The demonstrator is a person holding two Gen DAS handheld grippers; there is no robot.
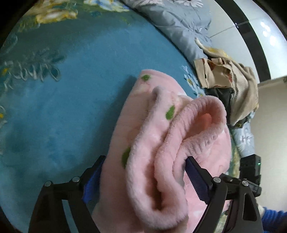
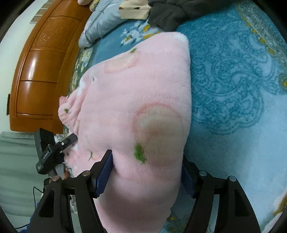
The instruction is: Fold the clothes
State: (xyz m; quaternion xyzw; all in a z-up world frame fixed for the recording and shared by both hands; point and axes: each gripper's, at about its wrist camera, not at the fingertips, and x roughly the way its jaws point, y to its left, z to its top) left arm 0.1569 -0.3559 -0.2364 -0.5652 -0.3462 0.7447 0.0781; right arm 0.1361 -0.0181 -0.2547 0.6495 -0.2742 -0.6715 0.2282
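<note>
A pink fleece garment (image 1: 161, 136) with green spots lies bunched on the blue bedspread (image 1: 62, 107). My left gripper (image 1: 145, 172) is shut on a thick fold of it near its ribbed cuff (image 1: 202, 114). In the right wrist view the same pink garment (image 2: 140, 100) fills the middle, and my right gripper (image 2: 147, 168) is shut on its near edge. The left gripper (image 2: 53, 152) shows there at the garment's left side, touching the fabric.
A pile of other clothes, beige (image 1: 233, 80) and dark grey (image 2: 170, 12), lies at the bed's far side next to a grey floral quilt (image 1: 179, 23). A wooden headboard (image 2: 41, 71) stands at the left. The blue bedspread (image 2: 233, 80) extends right of the garment.
</note>
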